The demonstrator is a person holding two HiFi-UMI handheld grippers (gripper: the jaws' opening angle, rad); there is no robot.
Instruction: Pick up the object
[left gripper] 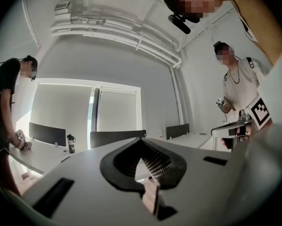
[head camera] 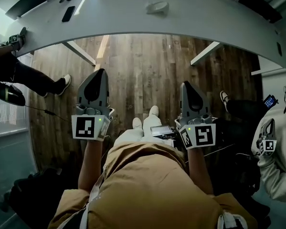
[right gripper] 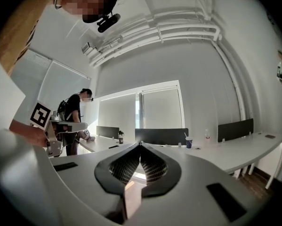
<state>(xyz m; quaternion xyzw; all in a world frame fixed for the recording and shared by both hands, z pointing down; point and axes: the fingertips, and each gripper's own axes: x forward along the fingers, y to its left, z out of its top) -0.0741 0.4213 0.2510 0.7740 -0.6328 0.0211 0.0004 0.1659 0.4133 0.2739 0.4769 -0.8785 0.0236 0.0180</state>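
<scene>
Grey tapered fingers (head camera: 102,80) together above wood-plank floor (head camera: 147,66)

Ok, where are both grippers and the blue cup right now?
left gripper (head camera: 102,71): head view, tip where its closed jaws meet.
right gripper (head camera: 185,84): head view, tip where its closed jaws meet.
blue cup (right gripper: 188,143): right gripper view, the cup's side.
</scene>
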